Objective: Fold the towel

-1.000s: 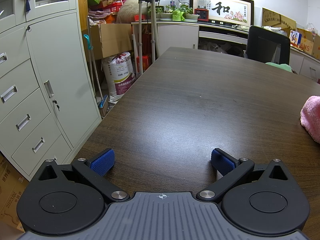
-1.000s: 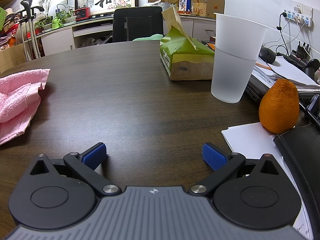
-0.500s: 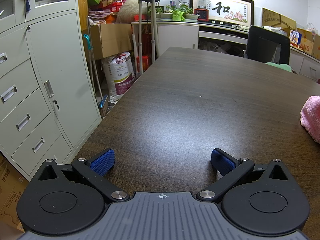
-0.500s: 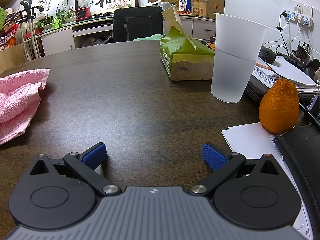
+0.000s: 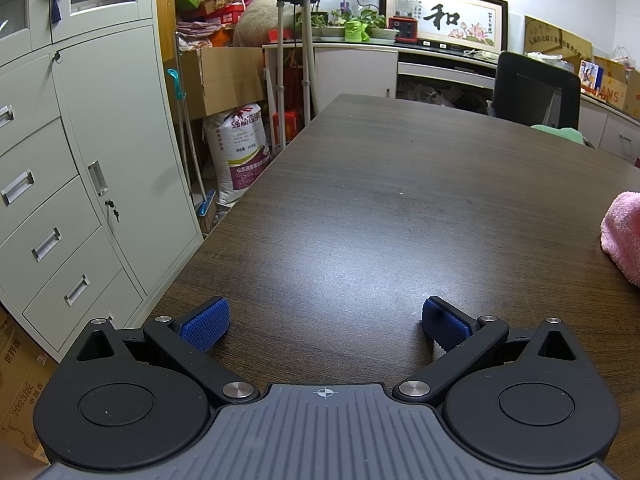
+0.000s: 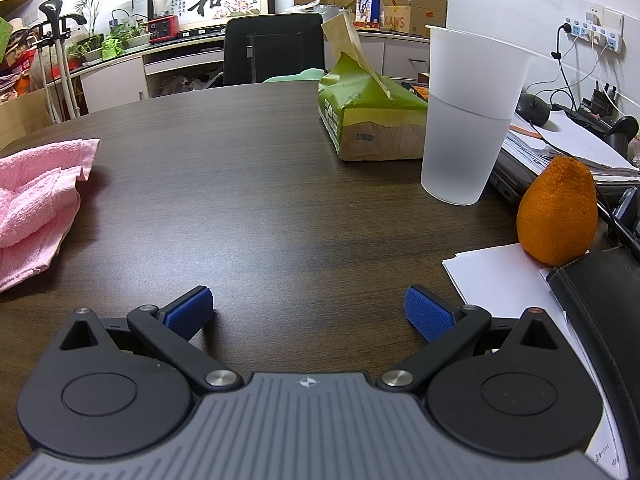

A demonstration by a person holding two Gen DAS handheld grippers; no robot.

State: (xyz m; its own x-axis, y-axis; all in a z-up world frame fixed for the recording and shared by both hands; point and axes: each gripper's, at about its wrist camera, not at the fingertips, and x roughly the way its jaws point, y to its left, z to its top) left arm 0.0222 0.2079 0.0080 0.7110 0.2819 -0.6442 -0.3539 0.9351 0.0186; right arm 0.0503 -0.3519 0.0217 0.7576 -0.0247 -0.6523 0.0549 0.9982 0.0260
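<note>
Work surface: a dark brown wood-grain table (image 5: 400, 208), matte, with a soft light patch near the front edge; the far end is rounded. Left gripper (image 5: 325, 322): jaws spread wide, blue ribbed pads (image 5: 205, 322) well apart, nothing between them; it sits low over bare table. Right gripper (image 6: 308, 308): likewise spread wide and holding nothing.

Task item: the pink towel (image 6: 36, 204) lies crumpled on the table, between the two grippers; it appears at the right edge of the left wrist view (image 5: 624, 236) and at the left edge of the right wrist view; neither gripper touches it.

Right side of table: a frosted plastic cup (image 6: 468, 120), upright; behind it a green tissue pack (image 6: 368, 120) with a torn flap standing up; an orange fruit (image 6: 556, 212) resting on white paper (image 6: 492, 276); stacked documents behind.

Room: grey metal filing cabinets (image 5: 80, 160) along the left wall; a black office chair (image 5: 536, 92) at the far table end; potted plants on a low counter; cardboard boxes.

Legible writing: a framed calligraphy panel (image 5: 452, 24) bearing the character "和"; a box (image 6: 396, 20) printed "KANS"; a carton (image 5: 20, 392) at lower left marked "2023"; a white sack (image 5: 244, 152) with Chinese print too small to read reliably.
</note>
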